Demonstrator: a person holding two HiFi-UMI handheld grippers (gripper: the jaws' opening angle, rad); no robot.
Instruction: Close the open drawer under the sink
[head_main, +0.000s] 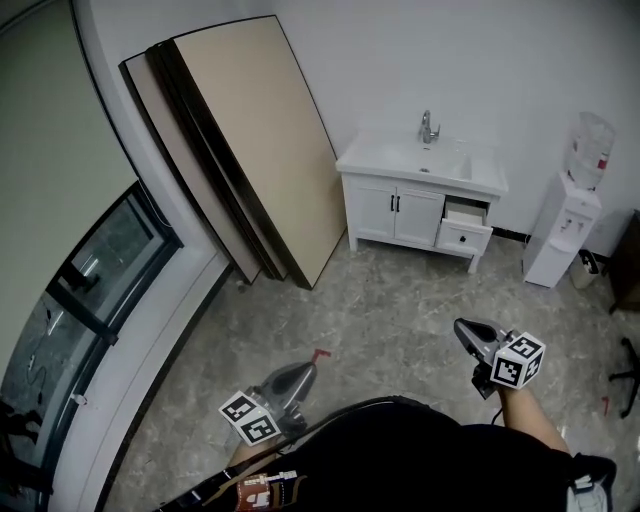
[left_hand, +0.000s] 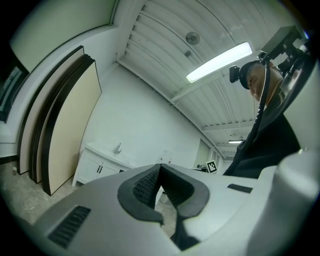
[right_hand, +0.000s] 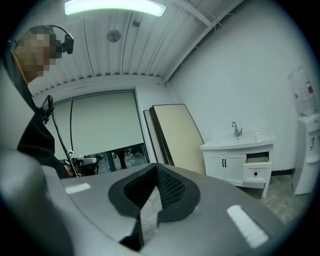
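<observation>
**Sink cabinet across the room, its drawer standing open**

The head view looks down across a grey stone floor (head_main: 380, 320). At 1 o'clock, against the far wall, a white sink (head_main: 420, 158) sits on a white cabinet (head_main: 395, 215). The drawer (head_main: 464, 235) is at the cabinet's right end, just under the sink. It is pulled partway out and has a dark knob on its front. Tall boards (head_main: 250, 140) lean on the wall at 11 o'clock. A water cooler (head_main: 563, 225) stands at 2 o'clock, just beside the cabinet.

The left gripper (head_main: 303, 370) shows at 6 o'clock and the right gripper (head_main: 466, 332) at 4 o'clock. Both are well apart from the drawer. The left fingers (left_hand: 144, 184) and the right fingers (right_hand: 172, 189) are pressed together with nothing between them.

The step in hand looks like the approach, and no closing has begun. To do it well, the person should come up square to the drawer front. The right gripper is on the drawer's side, so it suits the push, with its fingers kept closed. Set the tips on the front near the knob and press straight in until the front sits flush with the doors. An off-centre push could skew the drawer and make it bind.
</observation>
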